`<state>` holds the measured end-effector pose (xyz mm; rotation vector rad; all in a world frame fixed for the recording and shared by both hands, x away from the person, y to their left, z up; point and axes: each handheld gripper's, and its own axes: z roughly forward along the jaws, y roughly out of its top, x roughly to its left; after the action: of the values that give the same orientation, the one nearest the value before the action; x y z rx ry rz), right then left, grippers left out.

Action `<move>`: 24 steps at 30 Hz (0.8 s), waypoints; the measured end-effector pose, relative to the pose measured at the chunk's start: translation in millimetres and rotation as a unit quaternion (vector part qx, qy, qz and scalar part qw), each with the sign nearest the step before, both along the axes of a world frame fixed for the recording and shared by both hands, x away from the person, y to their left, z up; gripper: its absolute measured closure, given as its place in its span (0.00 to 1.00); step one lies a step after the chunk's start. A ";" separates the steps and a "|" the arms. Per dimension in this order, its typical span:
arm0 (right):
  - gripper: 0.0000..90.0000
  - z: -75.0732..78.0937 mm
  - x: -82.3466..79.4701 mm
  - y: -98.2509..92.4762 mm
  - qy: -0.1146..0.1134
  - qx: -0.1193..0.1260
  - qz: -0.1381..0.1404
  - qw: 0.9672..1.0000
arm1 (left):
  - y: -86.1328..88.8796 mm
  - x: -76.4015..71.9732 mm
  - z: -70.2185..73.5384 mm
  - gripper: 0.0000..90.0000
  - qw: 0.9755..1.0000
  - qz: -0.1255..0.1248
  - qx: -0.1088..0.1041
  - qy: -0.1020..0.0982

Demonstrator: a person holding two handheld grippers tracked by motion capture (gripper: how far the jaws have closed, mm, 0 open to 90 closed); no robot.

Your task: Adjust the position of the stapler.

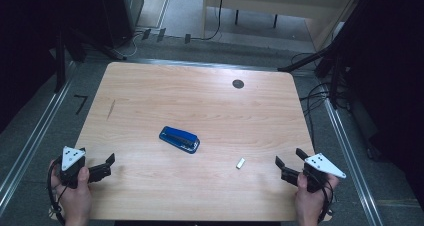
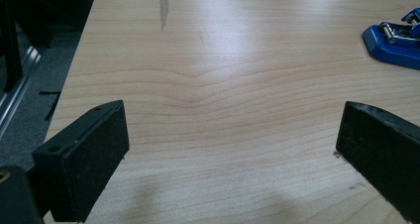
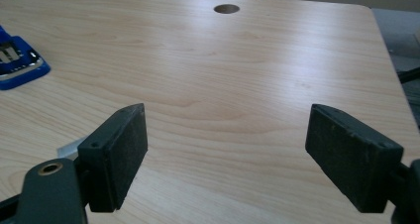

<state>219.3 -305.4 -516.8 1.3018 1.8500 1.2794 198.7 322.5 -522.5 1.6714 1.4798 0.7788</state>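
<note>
A blue stapler (image 1: 179,139) lies near the middle of the wooden table (image 1: 200,101), and a small white block (image 1: 240,162) rests to its right. My left gripper (image 1: 106,167) sits at the table's front left, open and empty. In the left gripper view its jaws (image 2: 232,122) stand wide apart over bare wood, with the stapler (image 2: 396,45) far off at the right. My right gripper (image 1: 289,158) is at the front right, also open with nothing between its fingers. In its own view the right gripper (image 3: 227,122) faces the stapler (image 3: 20,60) at the left, and the white block (image 3: 69,148) peeks out behind the left jaw.
A round dark hole (image 1: 238,84) is set into the table near its far right side, and it also appears in the right gripper view (image 3: 227,8). A dark streak (image 1: 111,109) marks the wood at the left. Cables and stands ring the table on the floor.
</note>
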 end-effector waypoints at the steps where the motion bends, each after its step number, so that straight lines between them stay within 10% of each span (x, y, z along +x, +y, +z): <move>1: 0.19 1.5 0.9 2.6 0.001 0.001 0.003 1.000 | 0.0 -0.4 0.1 0.01 1.000 -0.002 0.000 0.000; 24: 0.25 17.9 23.2 44.7 0.012 -0.023 0.060 0.998 | -2.1 0.1 -0.2 0.01 1.000 -0.002 0.007 0.005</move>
<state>242.6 -260.7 -498.9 1.2030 1.9876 1.2791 198.8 320.4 -522.7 1.6915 1.4800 0.7818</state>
